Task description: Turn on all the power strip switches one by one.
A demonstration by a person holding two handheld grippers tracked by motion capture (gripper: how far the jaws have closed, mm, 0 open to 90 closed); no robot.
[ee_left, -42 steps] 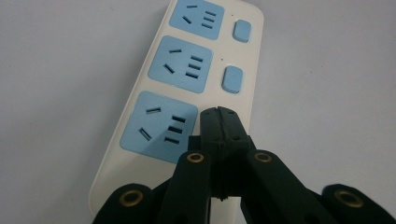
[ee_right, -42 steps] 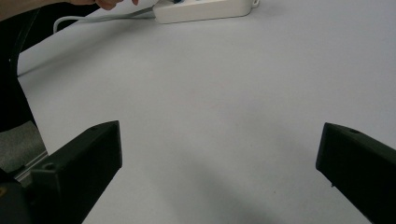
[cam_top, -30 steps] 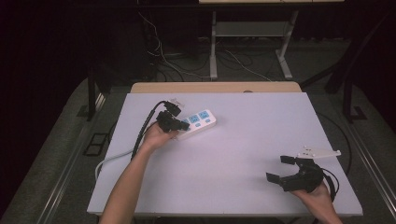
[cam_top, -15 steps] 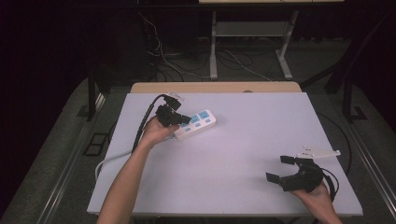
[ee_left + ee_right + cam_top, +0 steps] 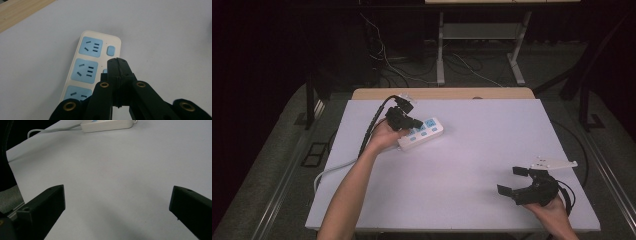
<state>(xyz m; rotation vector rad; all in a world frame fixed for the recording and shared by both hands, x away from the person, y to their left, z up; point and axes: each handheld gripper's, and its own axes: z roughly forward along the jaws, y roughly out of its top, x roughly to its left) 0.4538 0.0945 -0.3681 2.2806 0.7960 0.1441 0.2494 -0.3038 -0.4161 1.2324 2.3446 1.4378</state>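
Cord trailing off table behind power strip

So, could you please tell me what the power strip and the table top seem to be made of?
Power strip: probably moulded plastic, a smooth cream shell with rounded corners, matte blue socket faces and a blue button.
Table top: a pale matte sheet with no grain or gloss, perhaps laminate or painted board; the look leaves that open. A light wood strip with visible grain runs along its far edge.

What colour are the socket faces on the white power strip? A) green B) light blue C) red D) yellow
B: the white power strip on the table shows light blue socket faces, just beyond the closed left gripper.
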